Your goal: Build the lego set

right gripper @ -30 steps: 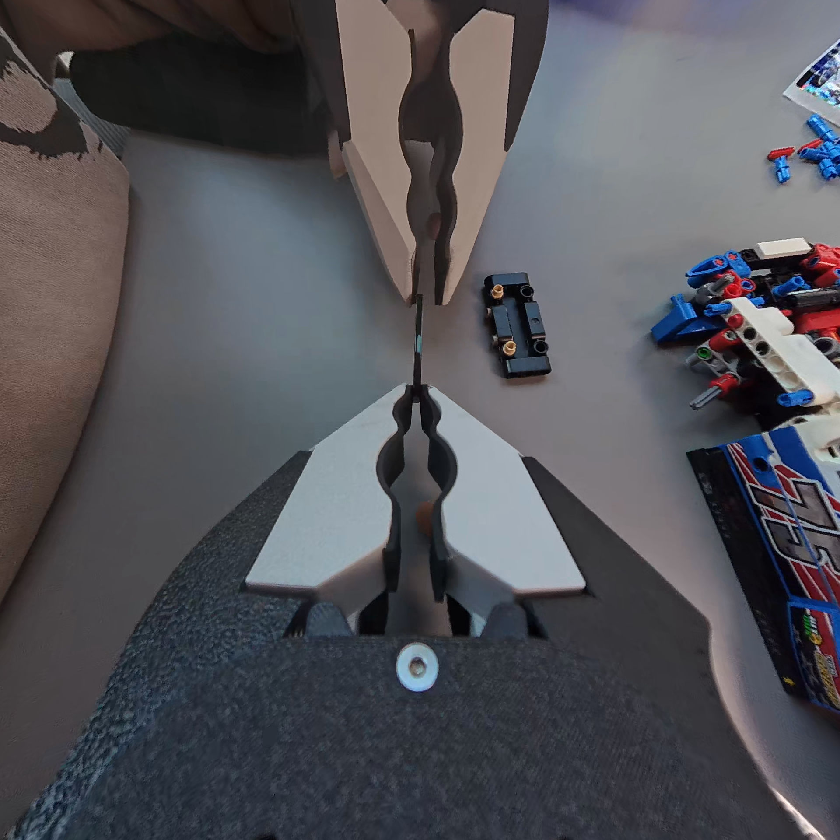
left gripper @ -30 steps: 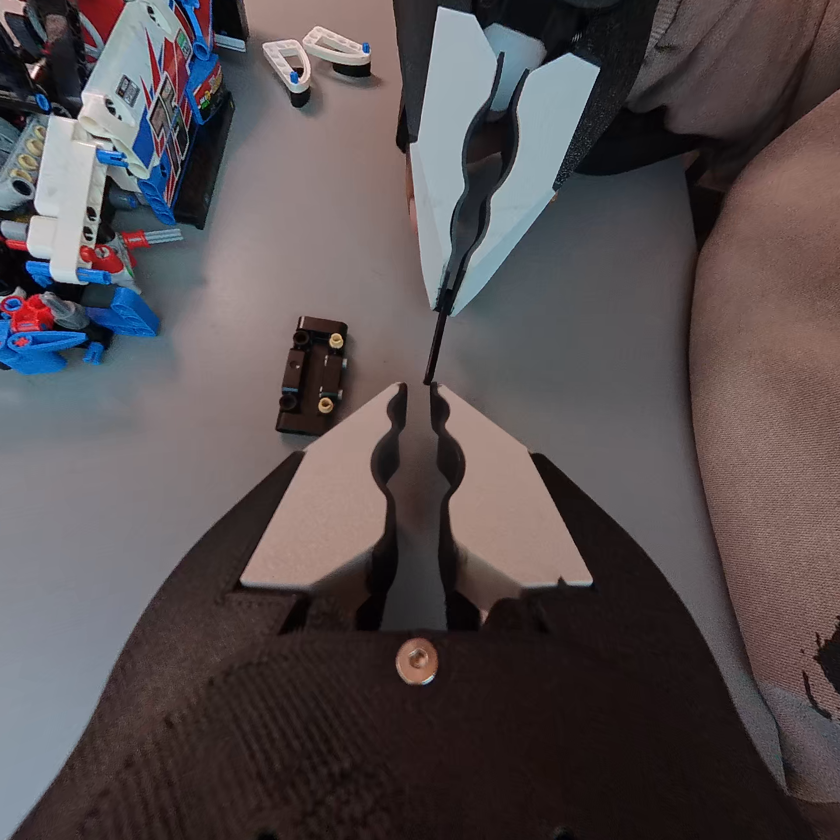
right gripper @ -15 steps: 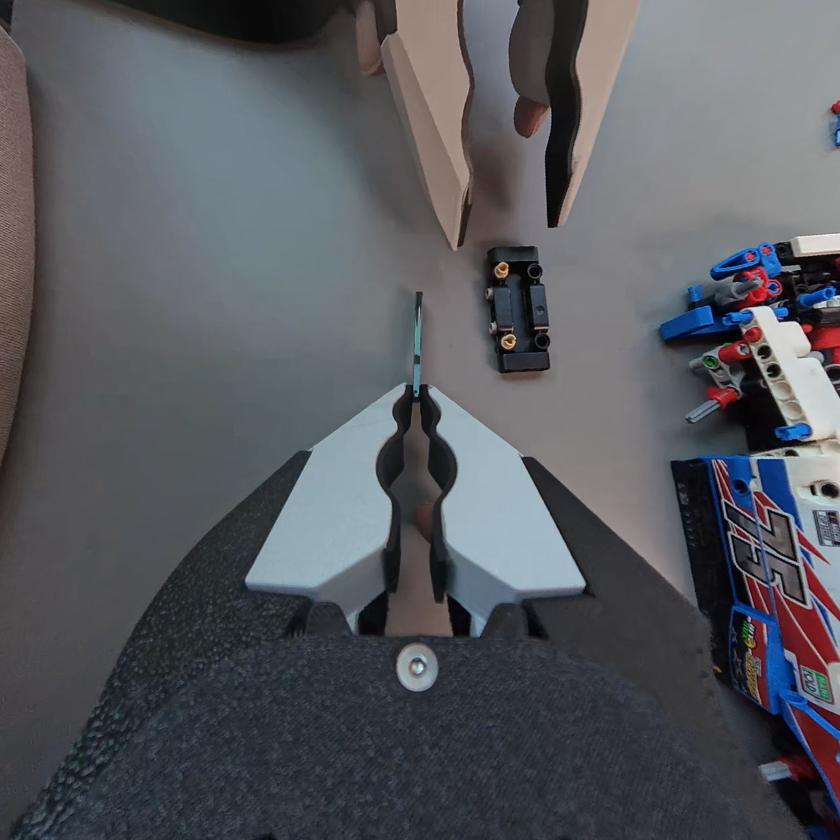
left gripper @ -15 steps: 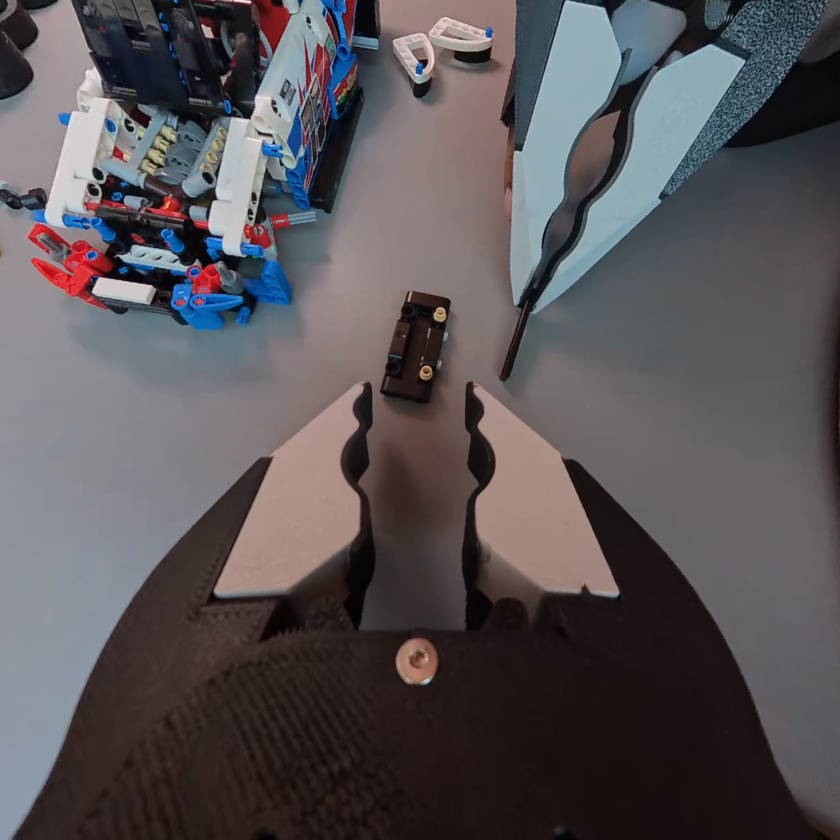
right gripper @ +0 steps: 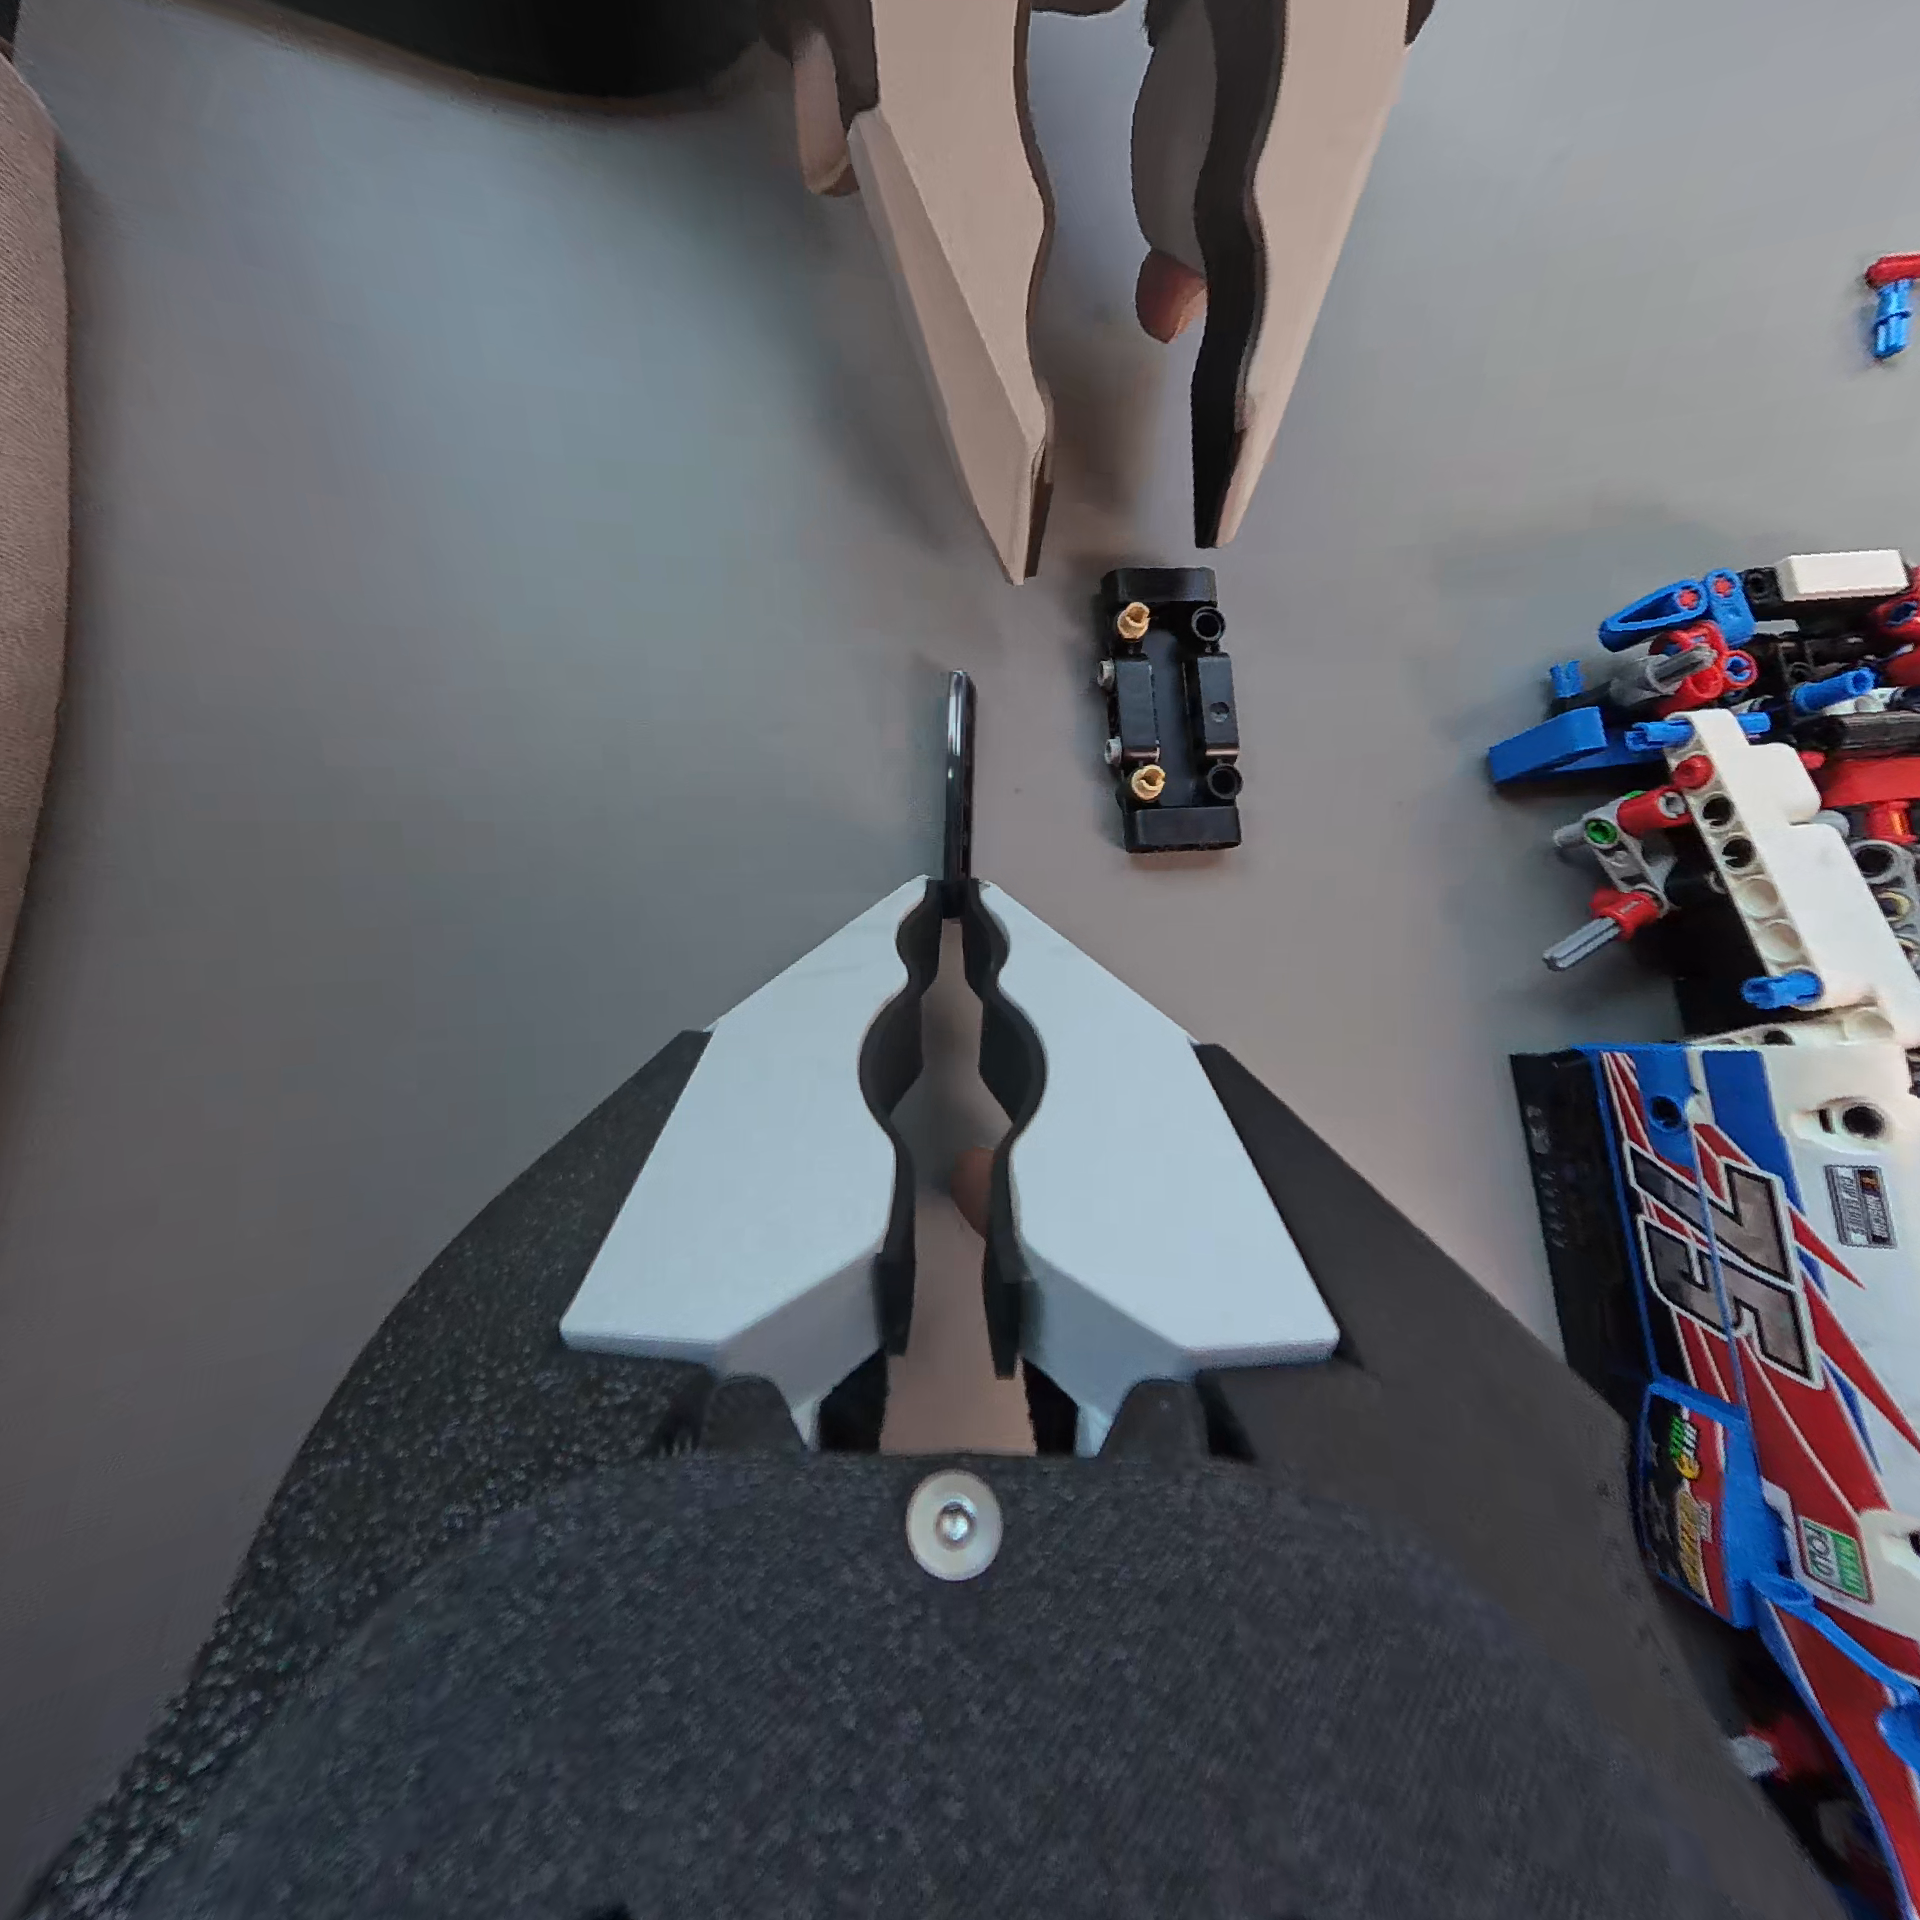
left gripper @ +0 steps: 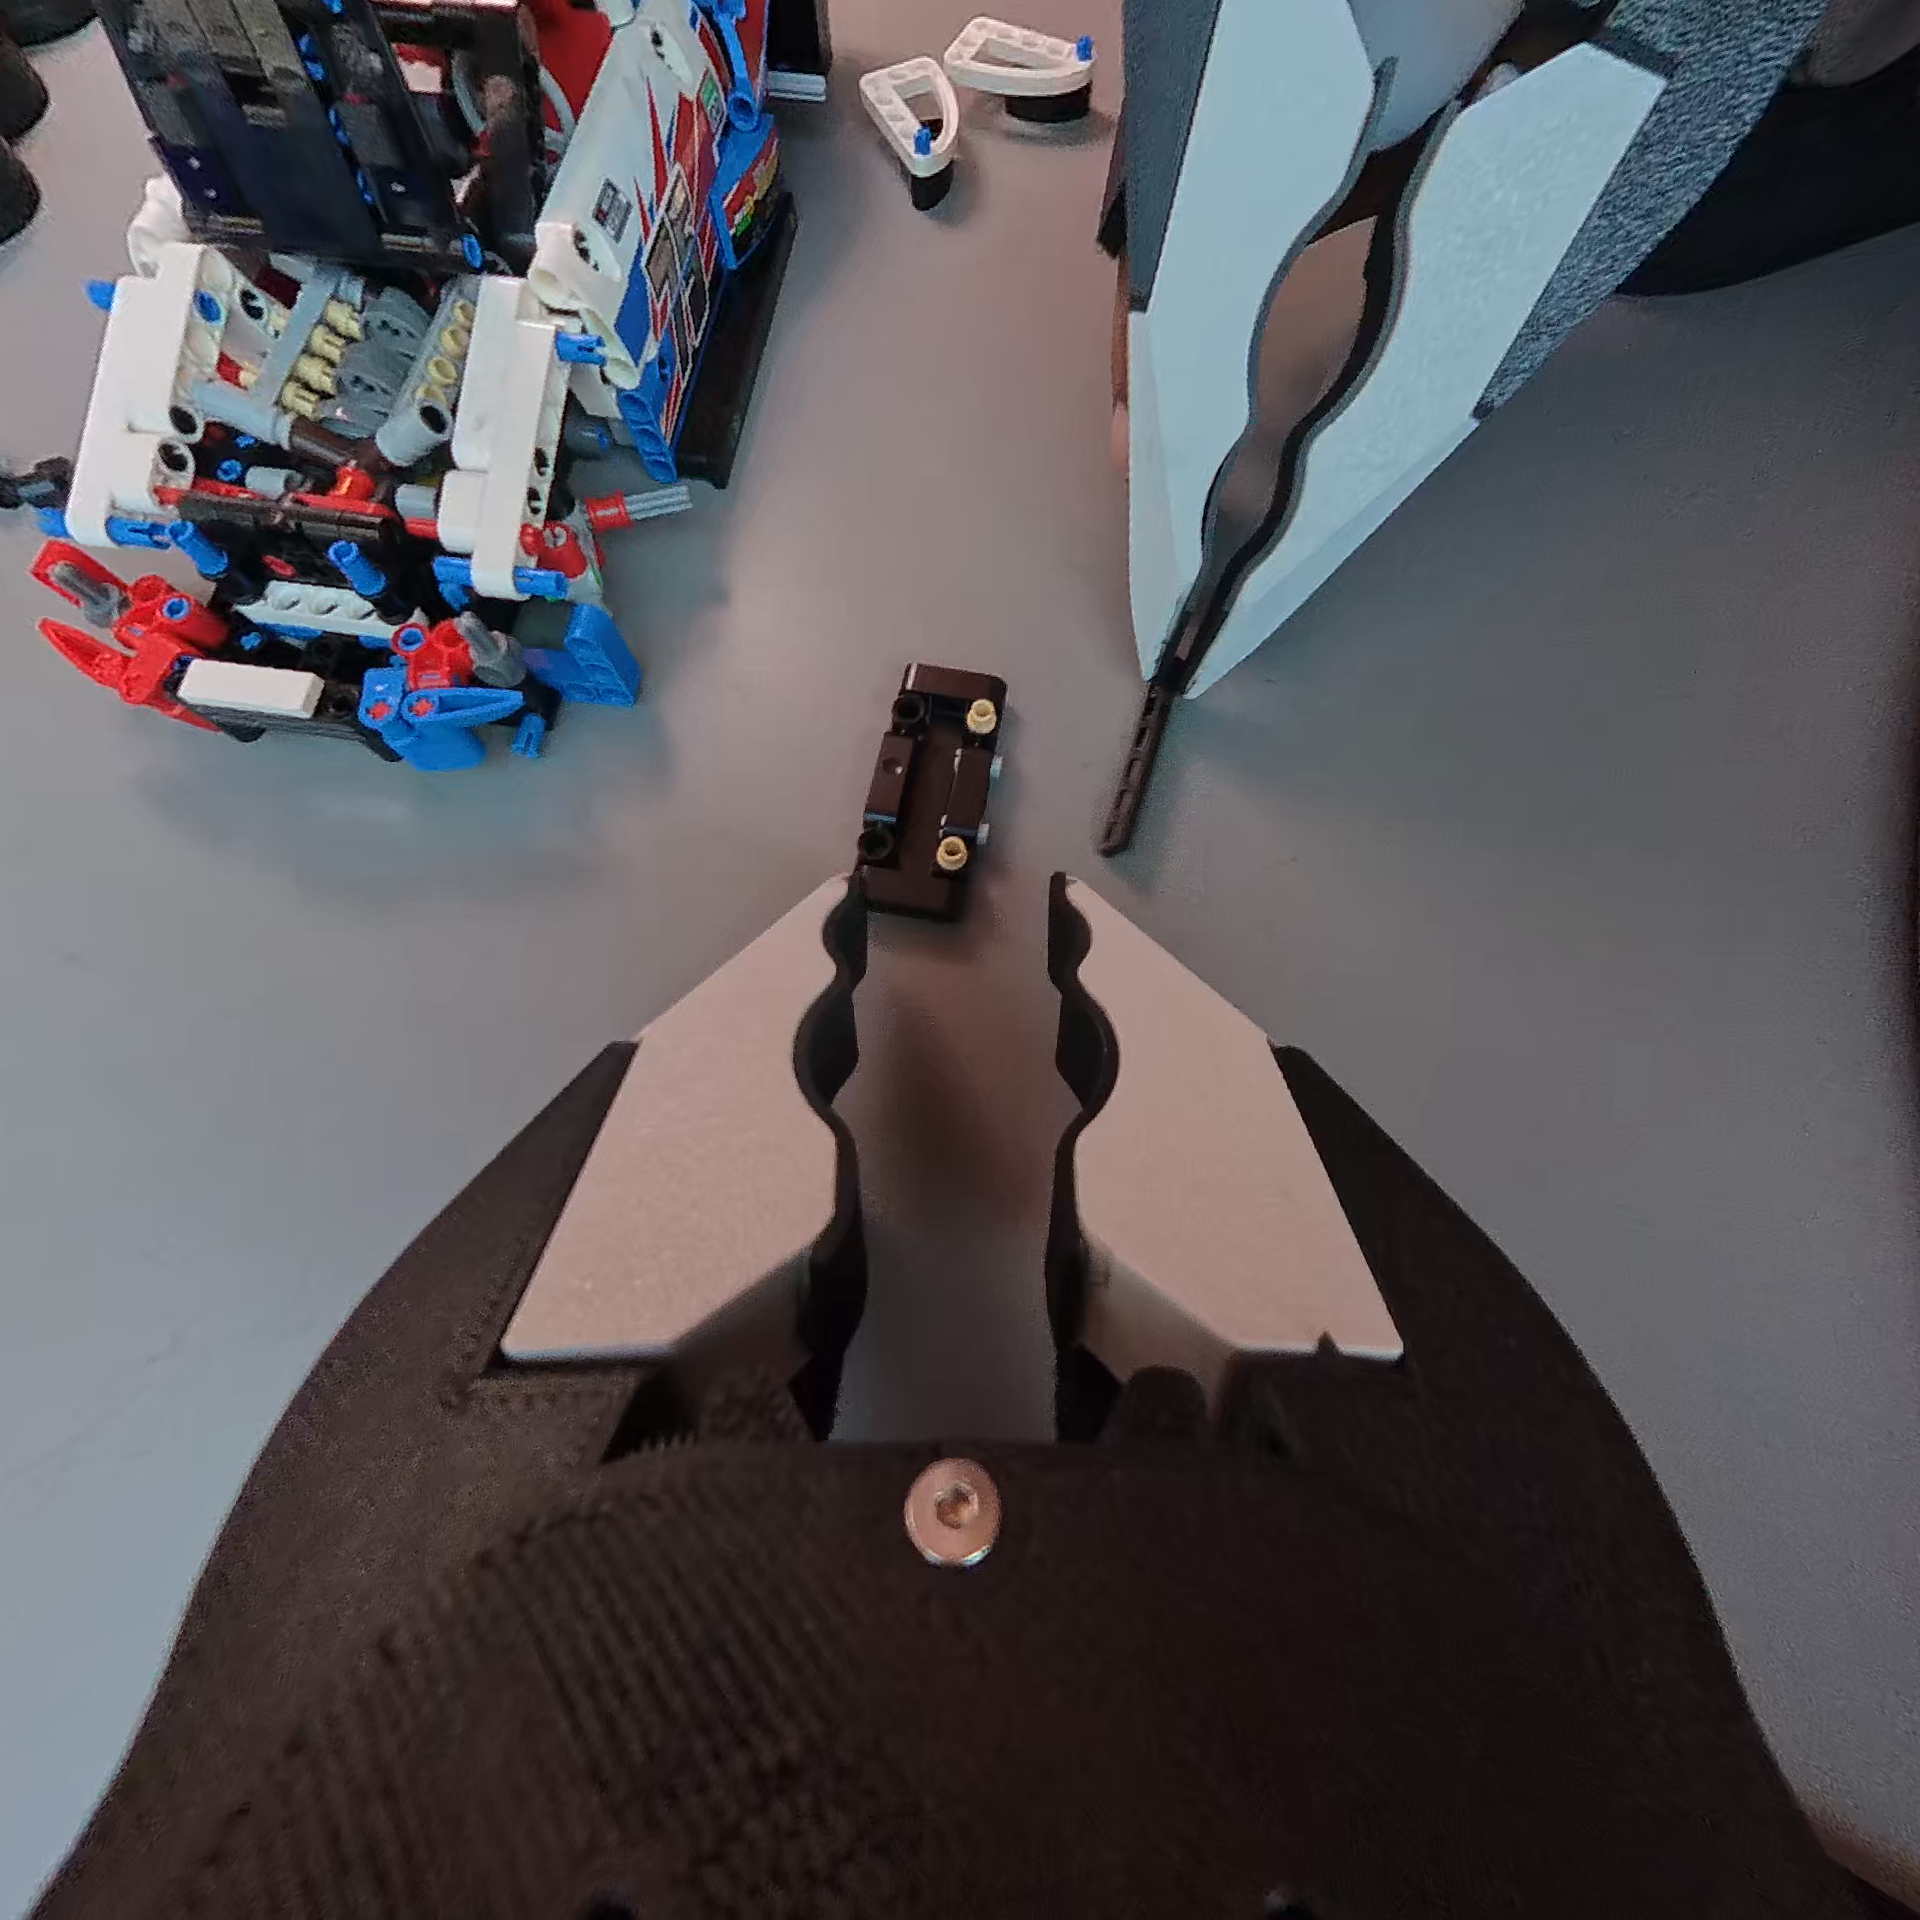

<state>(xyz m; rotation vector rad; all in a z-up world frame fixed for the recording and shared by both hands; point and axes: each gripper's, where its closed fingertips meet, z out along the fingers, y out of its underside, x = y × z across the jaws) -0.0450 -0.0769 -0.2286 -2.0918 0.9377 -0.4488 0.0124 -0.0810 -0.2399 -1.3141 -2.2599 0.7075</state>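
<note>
A small black lego block (left gripper: 932,792) with tan pins lies flat on the grey table (left gripper: 312,1039). My left gripper (left gripper: 951,883) is open and empty, its tips just short of the block's near end. My right gripper (right gripper: 954,883) is shut on a thin black lego beam (right gripper: 958,769) that sticks out ahead of its tips. The block also shows in the right wrist view (right gripper: 1174,712), to the right of the beam. In the left wrist view the right gripper (left gripper: 1169,681) holds the beam (left gripper: 1138,769) to the right of the block. The left gripper shows open in the right wrist view (right gripper: 1117,561).
A large partly built red, white and blue lego car (left gripper: 364,416) stands at the left; it also shows in the right wrist view (right gripper: 1766,1039). Two white curved pieces (left gripper: 966,94) lie at the back. Small blue and red pins (right gripper: 1891,307) lie far right. A beige sleeve (right gripper: 26,520) borders the table.
My left gripper let go of the black beam, opened wide and moved left toward the black block. My right gripper keeps the beam and has drawn it away.
</note>
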